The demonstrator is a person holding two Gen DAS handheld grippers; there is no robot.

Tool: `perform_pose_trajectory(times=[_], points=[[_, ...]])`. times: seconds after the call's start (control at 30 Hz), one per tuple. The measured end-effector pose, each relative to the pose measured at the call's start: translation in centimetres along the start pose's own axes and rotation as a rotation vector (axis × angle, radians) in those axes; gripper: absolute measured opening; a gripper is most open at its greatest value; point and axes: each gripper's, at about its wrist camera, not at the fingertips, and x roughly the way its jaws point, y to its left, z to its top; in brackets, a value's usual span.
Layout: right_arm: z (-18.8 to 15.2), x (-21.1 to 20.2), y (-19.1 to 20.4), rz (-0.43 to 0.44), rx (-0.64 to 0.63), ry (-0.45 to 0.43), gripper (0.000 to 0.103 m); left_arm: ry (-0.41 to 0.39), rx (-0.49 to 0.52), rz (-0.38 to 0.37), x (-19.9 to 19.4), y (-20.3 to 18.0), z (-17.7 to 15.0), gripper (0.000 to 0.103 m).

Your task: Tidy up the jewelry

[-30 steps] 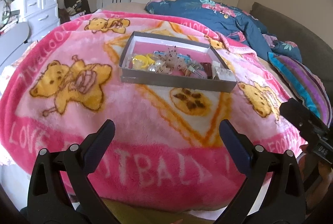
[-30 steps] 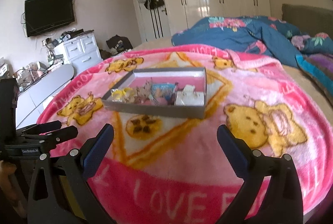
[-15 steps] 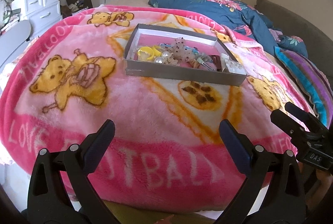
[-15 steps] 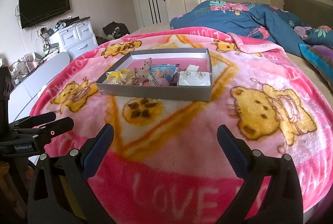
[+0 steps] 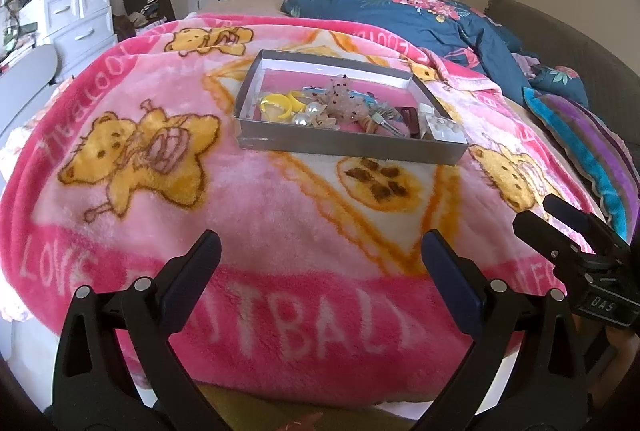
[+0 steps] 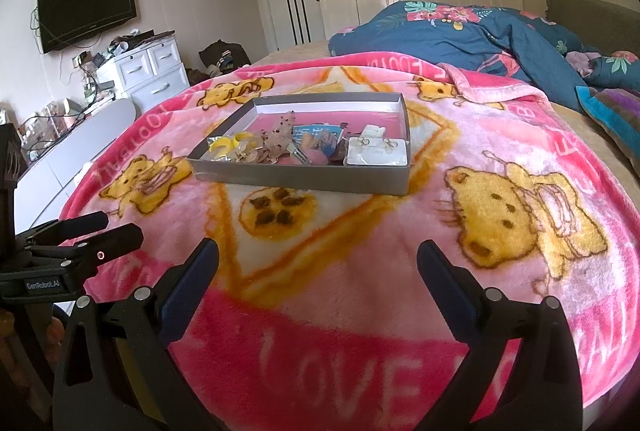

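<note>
A shallow grey box (image 5: pixel 352 147) (image 6: pixel 304 181) lies on a pink bear-print blanket (image 5: pixel 248 207) (image 6: pixel 360 255) on a bed. It holds a jumble of jewelry: yellow rings (image 5: pixel 276 105) (image 6: pixel 224 145), pearls (image 5: pixel 304 117), a beaded charm (image 5: pixel 344 99) (image 6: pixel 280 135), and a white earring card (image 5: pixel 442 127) (image 6: pixel 376 151). My left gripper (image 5: pixel 320 257) is open and empty above the blanket's near edge, well short of the box. My right gripper (image 6: pixel 318 263) is open and empty too, also short of the box. Each gripper shows in the other's view, the right (image 5: pixel 560 227) and the left (image 6: pixel 94 227).
A blue floral duvet (image 5: pixel 424 15) (image 6: pixel 460 31) is heaped at the far end of the bed. A striped cushion (image 5: pixel 592 147) lies to the right. White drawers (image 5: pixel 80 15) (image 6: pixel 148 71) and a wall TV (image 6: pixel 86 11) stand on the left.
Both grippers have moved forward and tilted down toward the bed; the box looks nearer and lower in both views. Both stay open.
</note>
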Motion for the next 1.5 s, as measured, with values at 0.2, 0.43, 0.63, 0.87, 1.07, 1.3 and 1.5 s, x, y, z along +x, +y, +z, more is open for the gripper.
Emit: perform_pose_trajectory(times=[0.2, 0.43, 0.63, 0.87, 1.07, 1.3, 1.5], points=[[0.01, -0.03, 0.04, -0.001, -0.002, 0.001, 0.099, -0.002, 0.001, 0.004, -0.24, -0.04, 0.11, 0.094], [0.01, -0.05, 0.08, -0.001, -0.002, 0.000, 0.099, 0.000, 0.001, 0.008, -0.30, -0.07, 0.22, 0.094], [0.03, -0.09, 0.09, -0.001, -0.002, 0.000, 0.099, 0.003, 0.000, 0.014, -0.36, 0.15, 0.19, 0.094], [-0.03, -0.13, 0.12, -0.002, -0.002, -0.001, 0.099, 0.008, -0.007, 0.019, -0.31, 0.52, 0.17, 0.094], [-0.03, -0.11, 0.10, -0.002, -0.003, -0.001, 0.099, 0.008, -0.005, 0.027, -0.24, 0.38, 0.16, 0.094], [-0.05, -0.11, 0.09, -0.002, -0.002, 0.000, 0.099, 0.009, -0.005, 0.025, -0.22, 0.33, 0.18, 0.094], [-0.05, -0.11, 0.09, -0.003, -0.003, -0.001, 0.099, 0.009, -0.003, 0.027, -0.25, 0.38, 0.17, 0.094]])
